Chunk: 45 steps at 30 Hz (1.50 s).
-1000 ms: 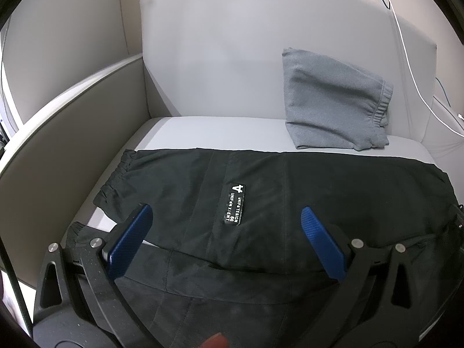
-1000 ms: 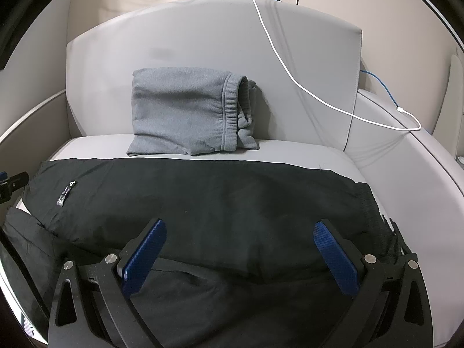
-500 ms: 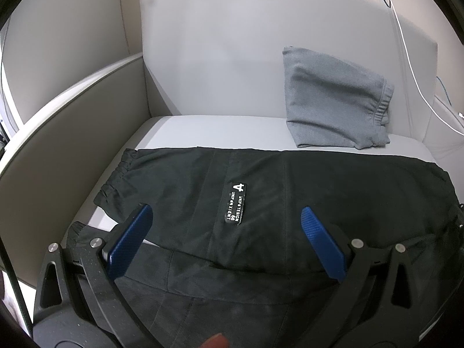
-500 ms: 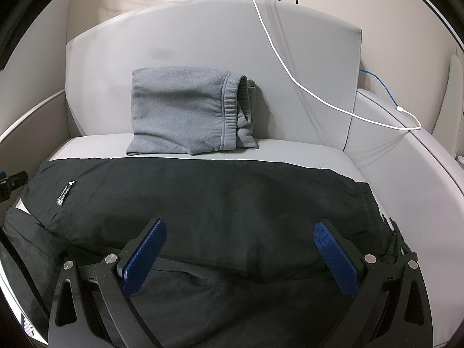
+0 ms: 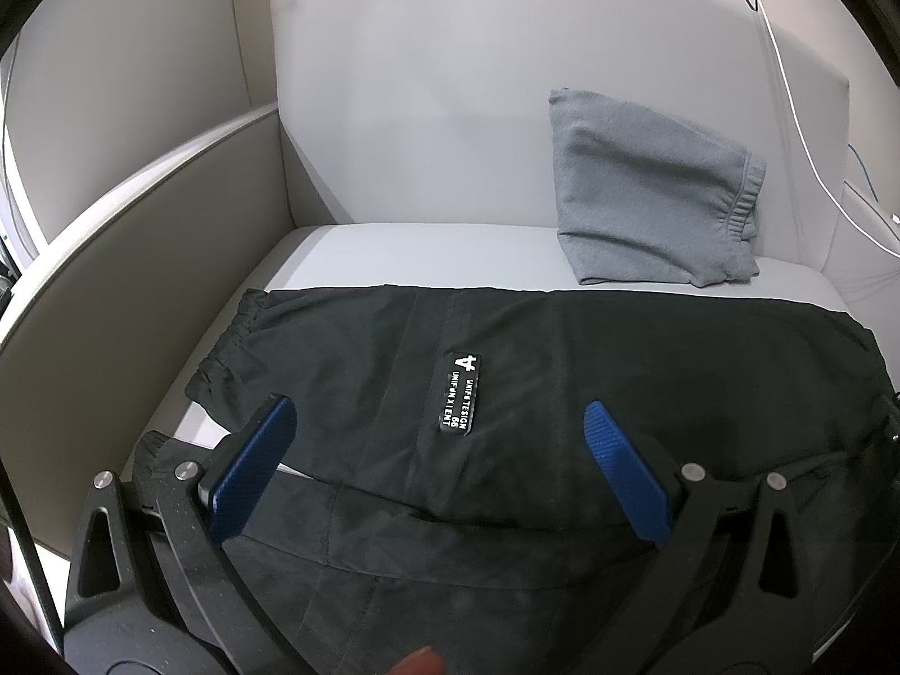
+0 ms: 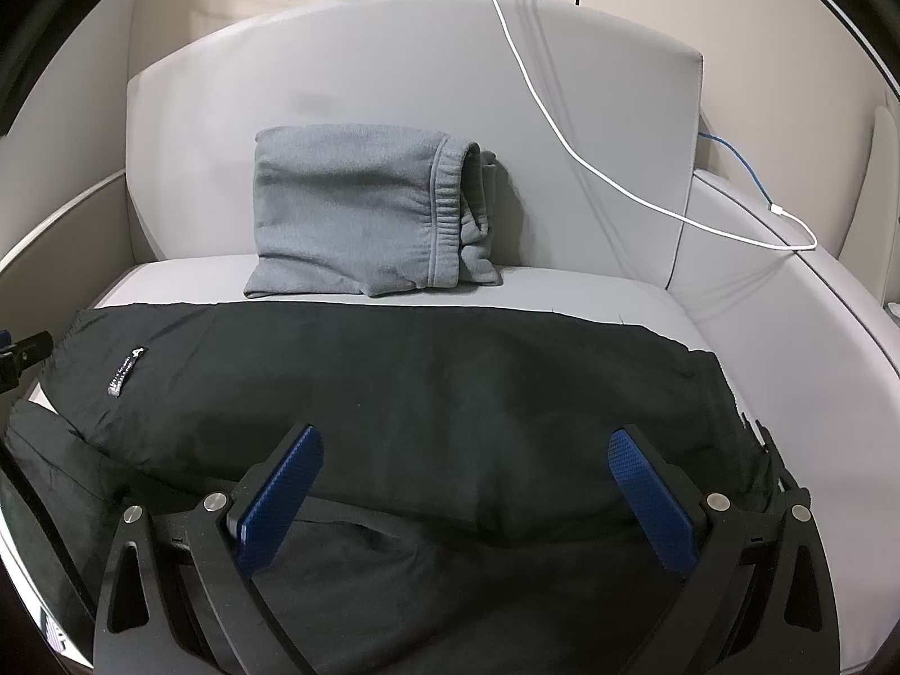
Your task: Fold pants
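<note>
- I see the black pants (image 5: pixel 562 382) lying across the seat of a grey armchair (image 6: pixel 394 73), one layer folded over another, so that a lower layer sticks out along the near edge.
- In the left wrist view, a cuffed, gathered end of the pants (image 5: pixel 236 337) lies toward the chair's left side wall, with a second dark edge peeking out just below it.
- A small black label with white lettering (image 5: pixel 460 394) sits on the top layer, roughly midway between my left claw's two blue pads.
- My left claw (image 5: pixel 436 467) hangs over the near part of the pants with its jaws spread wide; it has hold of nothing.
- My right claw (image 6: pixel 464 495) hangs over the near part of the pants closer to the chair's right side, jaws equally wide apart, gripping nothing.
- Whether either claw's pads (image 6: pixel 281 500) touch the cloth beneath, I cannot tell.
- A folded grey garment (image 6: pixel 365 214) leans against the chair's backrest, behind the pants and apart from them, with a strip of bare seat between.
- A white cable (image 6: pixel 562 135) drapes down over the backrest and ends on the chair's right armrest; a blue cable (image 6: pixel 737 163) runs behind it by the wall.
- At the left edge of the right wrist view, a dark piece of the other tool shows beside the pants.
</note>
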Motion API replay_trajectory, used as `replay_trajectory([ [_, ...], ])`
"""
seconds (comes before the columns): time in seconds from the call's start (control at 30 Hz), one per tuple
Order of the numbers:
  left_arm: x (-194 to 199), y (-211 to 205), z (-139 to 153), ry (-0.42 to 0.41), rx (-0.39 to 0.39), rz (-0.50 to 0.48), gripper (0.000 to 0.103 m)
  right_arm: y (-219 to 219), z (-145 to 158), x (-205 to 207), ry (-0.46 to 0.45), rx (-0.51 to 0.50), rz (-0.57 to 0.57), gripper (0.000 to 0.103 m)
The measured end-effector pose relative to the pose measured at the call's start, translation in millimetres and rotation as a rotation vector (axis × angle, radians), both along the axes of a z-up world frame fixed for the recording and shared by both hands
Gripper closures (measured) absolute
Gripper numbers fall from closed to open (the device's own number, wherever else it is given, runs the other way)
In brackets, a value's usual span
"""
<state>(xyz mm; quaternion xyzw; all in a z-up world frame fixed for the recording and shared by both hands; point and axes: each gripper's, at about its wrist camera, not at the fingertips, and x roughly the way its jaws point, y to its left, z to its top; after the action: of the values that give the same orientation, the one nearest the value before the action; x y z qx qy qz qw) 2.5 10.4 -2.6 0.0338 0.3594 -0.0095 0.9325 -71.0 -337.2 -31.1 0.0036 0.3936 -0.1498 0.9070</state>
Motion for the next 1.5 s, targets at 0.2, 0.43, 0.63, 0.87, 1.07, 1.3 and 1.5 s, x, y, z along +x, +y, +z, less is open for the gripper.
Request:
replay_trajectory([
  [0.2, 0, 0, 1, -0.001, 0.0, 0.002, 0.001, -1, 0, 0, 0.005, 0.001, 0.0, 0.0],
  [0.43, 1, 1, 0, -0.001, -0.002, 0.001, 0.001, -1, 0, 1, 0.003, 0.002, 0.001, 0.0],
  [0.63, 1, 1, 0, -0.001, -0.001, 0.001, 0.001, -1, -1, 1, 0.006, 0.003, -0.002, 0.0],
  [0.87, 0, 0, 0, -0.001, -0.001, 0.002, 0.001, -2, -2, 1, 0.01, 0.004, -0.002, 0.0],
  [1.07, 1, 2, -1, 0.007, -0.014, -0.002, 0.001, -3, -5, 2, 0.016, 0.017, -0.009, 0.0],
  [1.3, 5, -9, 2, 0.078, -0.069, -0.021, 0.001, -15, -4, 6, 0.055, 0.172, -0.047, 0.0],
  [1.5, -8, -28, 10, 0.097, -0.285, -0.221, 0.001, -29, 22, -22, -0.102, 0.363, -0.032, 0.0],
])
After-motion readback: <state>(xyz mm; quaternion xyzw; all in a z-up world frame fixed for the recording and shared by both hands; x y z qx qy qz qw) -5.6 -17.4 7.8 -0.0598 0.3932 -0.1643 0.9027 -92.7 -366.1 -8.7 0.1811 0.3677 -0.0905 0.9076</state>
